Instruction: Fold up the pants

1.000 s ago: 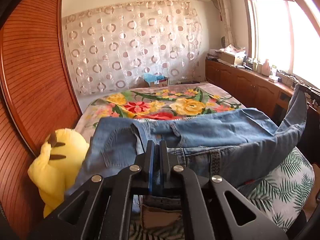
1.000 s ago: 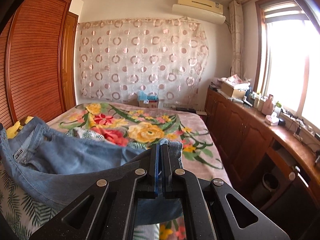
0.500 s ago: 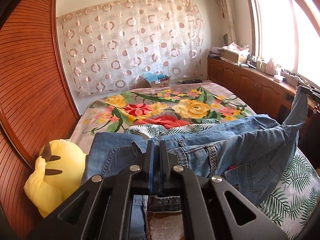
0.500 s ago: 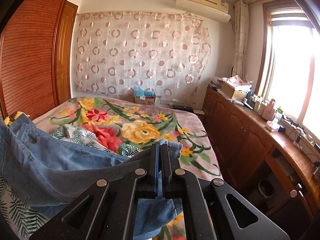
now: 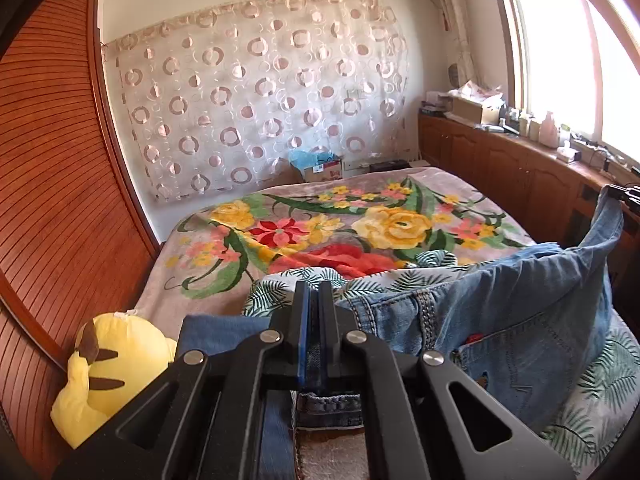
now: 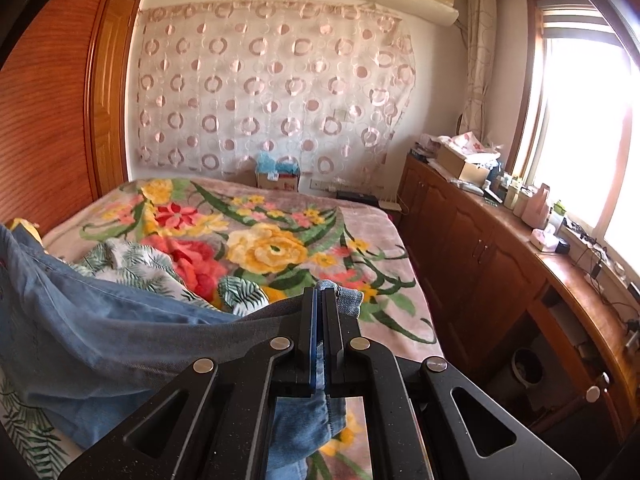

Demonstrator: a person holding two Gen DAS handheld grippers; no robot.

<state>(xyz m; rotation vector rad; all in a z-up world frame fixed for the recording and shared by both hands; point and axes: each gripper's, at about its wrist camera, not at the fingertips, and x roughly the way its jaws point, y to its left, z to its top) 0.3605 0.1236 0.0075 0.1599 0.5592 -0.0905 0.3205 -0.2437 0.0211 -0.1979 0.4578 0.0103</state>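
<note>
Blue denim pants (image 5: 500, 320) hang stretched between my two grippers above the bed. My left gripper (image 5: 314, 292) is shut on the waistband end, with denim hanging below the jaws. My right gripper (image 6: 320, 296) is shut on the other end of the pants (image 6: 100, 340), a denim hem sticking out past the fingertips. In the left wrist view the right gripper (image 5: 624, 194) shows at the far right edge, holding the fabric up. The pants sag in the middle onto a leaf-print cloth (image 5: 600, 384).
The bed carries a floral blanket (image 5: 360, 224). A yellow plush toy (image 5: 108, 364) lies at the bed's left edge against the wooden wardrobe (image 5: 48, 200). A wooden counter (image 6: 520, 248) with clutter runs along the right under the window. A cardboard box (image 6: 276, 178) stands by the curtain.
Both grippers have pulled back toward the near end of the bed with the pants, baring more floral blanket. The pants have dropped lower and cover less of the bed.
</note>
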